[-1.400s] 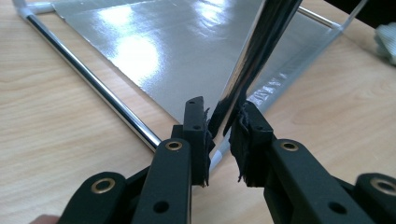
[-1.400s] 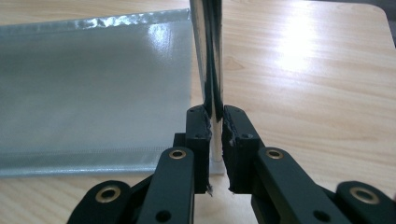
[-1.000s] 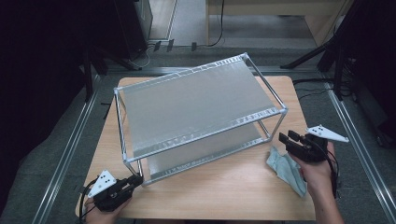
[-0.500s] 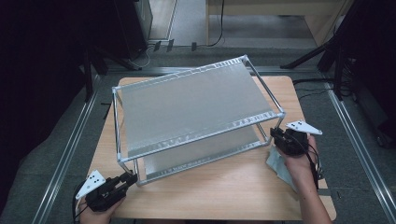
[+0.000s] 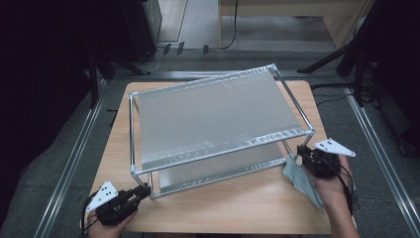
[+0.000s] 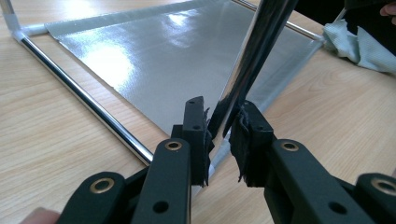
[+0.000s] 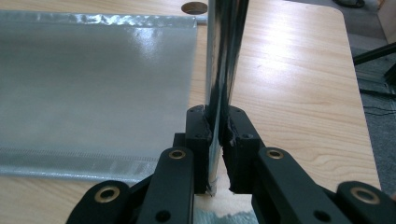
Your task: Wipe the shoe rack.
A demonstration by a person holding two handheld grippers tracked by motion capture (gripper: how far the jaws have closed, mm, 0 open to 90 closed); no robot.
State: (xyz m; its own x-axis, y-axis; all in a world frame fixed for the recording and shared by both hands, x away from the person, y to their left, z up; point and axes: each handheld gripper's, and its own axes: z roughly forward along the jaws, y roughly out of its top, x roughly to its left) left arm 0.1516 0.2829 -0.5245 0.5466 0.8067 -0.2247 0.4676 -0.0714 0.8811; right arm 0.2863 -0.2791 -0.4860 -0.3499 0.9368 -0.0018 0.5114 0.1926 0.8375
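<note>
Your right claw (image 7: 215,140) is clamped on the rack's (image 5: 213,114) front-right chrome leg (image 7: 224,56), jaws having just closed in on it, and your left claw (image 6: 219,135) is pinched on the front-left leg (image 6: 252,51), closing too. The two-shelf rack sits tilted mid-surface (image 5: 237,208), both shelves bare. A grey cloth (image 5: 302,181) lies under your right hand, near the surface's right edge.
</note>
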